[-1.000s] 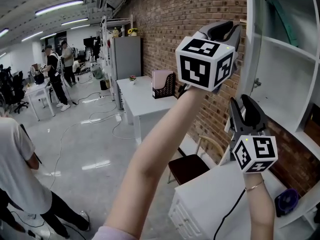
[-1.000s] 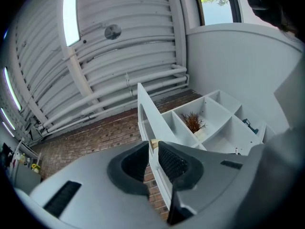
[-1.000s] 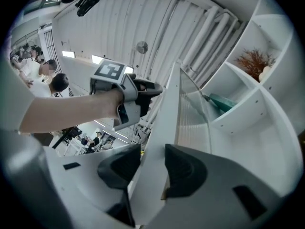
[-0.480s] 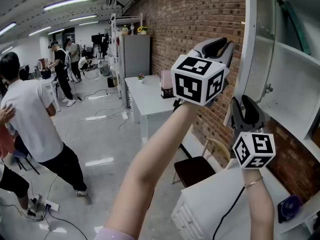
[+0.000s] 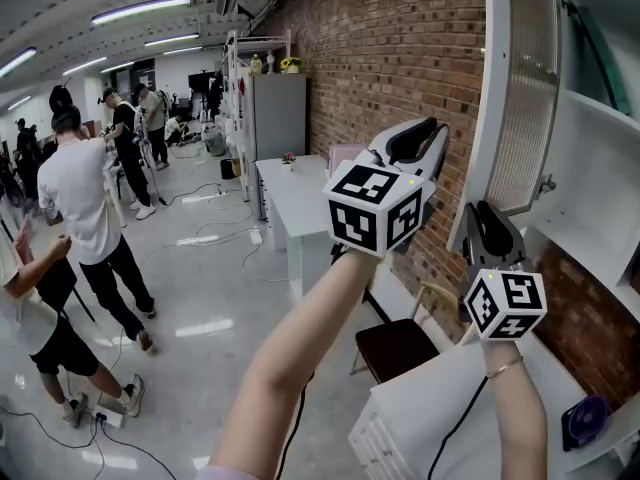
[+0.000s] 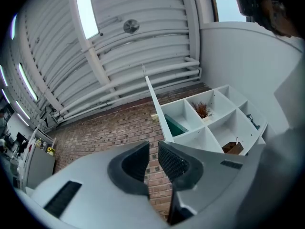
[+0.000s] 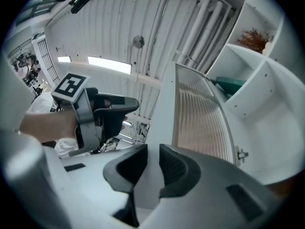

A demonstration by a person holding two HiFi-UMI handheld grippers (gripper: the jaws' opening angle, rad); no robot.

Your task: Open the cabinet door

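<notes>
The white cabinet [image 5: 600,148] hangs on the brick wall. Its door [image 5: 525,98], a white frame around ribbed glass, stands swung out towards me. My right gripper [image 5: 480,213] is at the door's lower outer corner, pointing up. Its jaws are closing to a narrow gap. In the right gripper view [image 7: 152,151] the door's white frame [image 7: 167,104] rises straight from that gap, and I see no pad pressing on it. To the left, away from the door, my left gripper [image 5: 430,138] is raised. Its jaws [image 6: 153,149] stand slightly apart, with only brick wall showing between them.
The brick wall [image 5: 400,58] runs back on the right. A white desk [image 5: 420,398] and a brown chair [image 5: 395,343] stand below the cabinet, and a white table [image 5: 295,193] lies further back. Several people [image 5: 90,198] stand on the left, with cables on the floor.
Both grippers have sunk in the head view, the left one also drifting left. The right jaws have narrowed from wide apart. People have walked in at the left.
</notes>
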